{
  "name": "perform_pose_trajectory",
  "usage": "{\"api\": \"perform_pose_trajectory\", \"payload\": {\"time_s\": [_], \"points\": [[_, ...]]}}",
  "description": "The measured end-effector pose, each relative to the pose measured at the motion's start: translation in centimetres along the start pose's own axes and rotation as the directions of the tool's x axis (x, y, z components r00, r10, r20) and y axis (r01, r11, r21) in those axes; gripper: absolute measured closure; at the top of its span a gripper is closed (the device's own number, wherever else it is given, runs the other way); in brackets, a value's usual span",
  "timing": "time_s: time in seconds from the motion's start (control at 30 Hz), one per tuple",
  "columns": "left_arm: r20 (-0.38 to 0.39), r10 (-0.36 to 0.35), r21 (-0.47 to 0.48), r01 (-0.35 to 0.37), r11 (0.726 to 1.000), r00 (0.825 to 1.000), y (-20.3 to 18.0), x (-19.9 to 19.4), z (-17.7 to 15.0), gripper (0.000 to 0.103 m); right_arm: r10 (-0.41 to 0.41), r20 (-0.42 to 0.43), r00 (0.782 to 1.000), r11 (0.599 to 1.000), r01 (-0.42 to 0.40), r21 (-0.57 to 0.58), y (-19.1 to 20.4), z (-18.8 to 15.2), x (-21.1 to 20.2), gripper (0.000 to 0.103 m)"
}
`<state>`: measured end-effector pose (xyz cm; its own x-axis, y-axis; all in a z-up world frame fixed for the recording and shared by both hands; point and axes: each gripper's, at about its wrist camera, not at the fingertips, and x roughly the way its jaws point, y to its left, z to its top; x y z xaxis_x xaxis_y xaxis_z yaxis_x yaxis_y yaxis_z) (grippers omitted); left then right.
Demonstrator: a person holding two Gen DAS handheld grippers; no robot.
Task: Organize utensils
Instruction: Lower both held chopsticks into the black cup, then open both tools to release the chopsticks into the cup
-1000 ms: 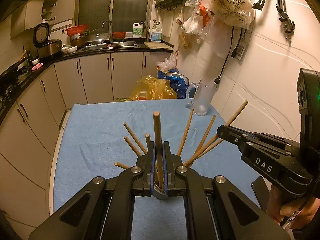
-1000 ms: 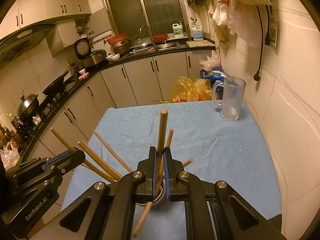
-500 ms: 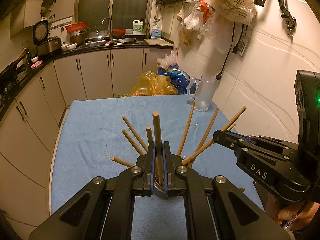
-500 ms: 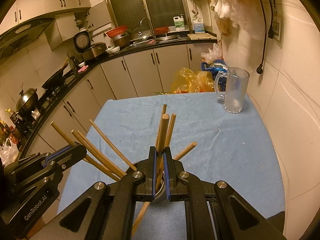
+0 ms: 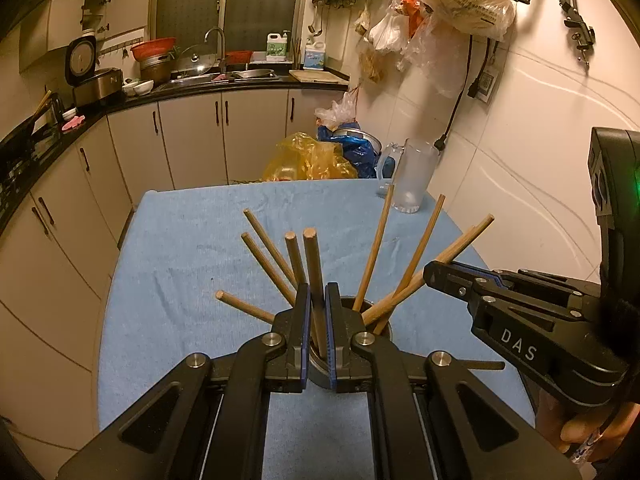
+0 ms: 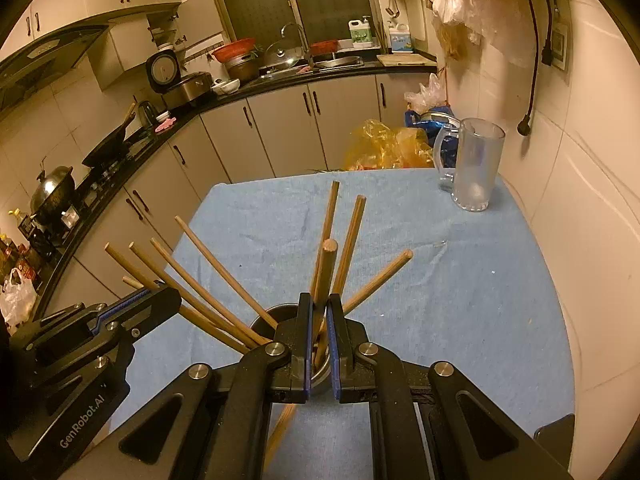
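Note:
A metal cup point(image 5: 382, 330) stands on the blue cloth with several wooden chopsticks point(image 5: 422, 240) fanned out of it. My left gripper point(image 5: 318, 328) is shut on one chopstick point(image 5: 312, 264), held upright over the cup's near rim. My right gripper point(image 6: 319, 332) is shut on another chopstick point(image 6: 327, 268) over the same cup point(image 6: 266, 318); its lower end sticks out below the jaws. Each gripper shows at the edge of the other's view: the right one in the left wrist view point(image 5: 520, 320), the left one in the right wrist view point(image 6: 92, 340).
A frosted glass mug point(image 6: 474, 164) stands at the far right of the blue cloth point(image 6: 460, 280). The tiled wall runs along the right. Plastic bags point(image 5: 316, 160) lie on the floor beyond the table. Kitchen cabinets and counter run along the left and back.
Both grippers have come lower and closer to the cup with their chopsticks, so the chopstick tips sit lower among the fanned ones. Both stay shut.

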<state>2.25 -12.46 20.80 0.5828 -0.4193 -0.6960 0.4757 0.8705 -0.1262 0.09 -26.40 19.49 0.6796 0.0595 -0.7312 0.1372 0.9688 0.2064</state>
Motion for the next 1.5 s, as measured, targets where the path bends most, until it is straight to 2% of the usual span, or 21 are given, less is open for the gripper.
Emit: {"api": "perform_pose_trajectory", "payload": {"time_s": [0.7, 1.03, 1.1, 1.17, 1.2, 1.27, 1.5], "points": [[0.013, -0.006, -0.001, 0.006, 1.0, 1.0, 0.1, 0.4, -0.3, 0.097, 0.006, -0.004, 1.0, 1.0, -0.006, 0.007, 0.1, 0.2, 0.3, 0.095], [0.043, -0.006, -0.013, 0.006, 1.0, 0.999, -0.1, -0.4, 0.1, 0.096, 0.026, 0.084, 0.996, 0.998, -0.031, 0.056, -0.4, 1.6, -3.9, 0.095], [0.053, 0.002, -0.014, -0.001, 1.0, 0.999, -0.1, -0.7, 0.2, 0.089, 0.024, 0.114, 0.993, 0.997, -0.033, 0.071, -0.5, 1.9, -5.4, 0.094], [0.069, 0.014, -0.02, -0.013, 1.0, 0.997, -0.1, -1.2, 0.3, 0.067, 0.021, 0.135, 0.991, 0.996, -0.033, 0.084, -0.7, 2.0, -6.5, 0.091], [0.082, 0.019, -0.025, -0.017, 1.0, 0.996, -0.1, -1.5, 0.4, 0.067, 0.015, 0.148, 0.989, 0.995, -0.03, 0.094, -0.9, 2.0, -7.2, 0.084], [0.088, 0.021, -0.016, -0.019, 1.0, 0.996, -0.3, -1.6, 0.5, 0.067, 0.016, 0.17, 0.985, 0.993, -0.035, 0.109, -1.1, 1.9, -8.3, 0.08], [0.099, 0.024, -0.033, -0.021, 0.999, 0.995, -0.1, -2.9, 0.5, 0.065, -0.002, 0.199, 0.98, 0.989, -0.028, 0.147, -1.6, 1.4, -11.1, 0.079]]}}
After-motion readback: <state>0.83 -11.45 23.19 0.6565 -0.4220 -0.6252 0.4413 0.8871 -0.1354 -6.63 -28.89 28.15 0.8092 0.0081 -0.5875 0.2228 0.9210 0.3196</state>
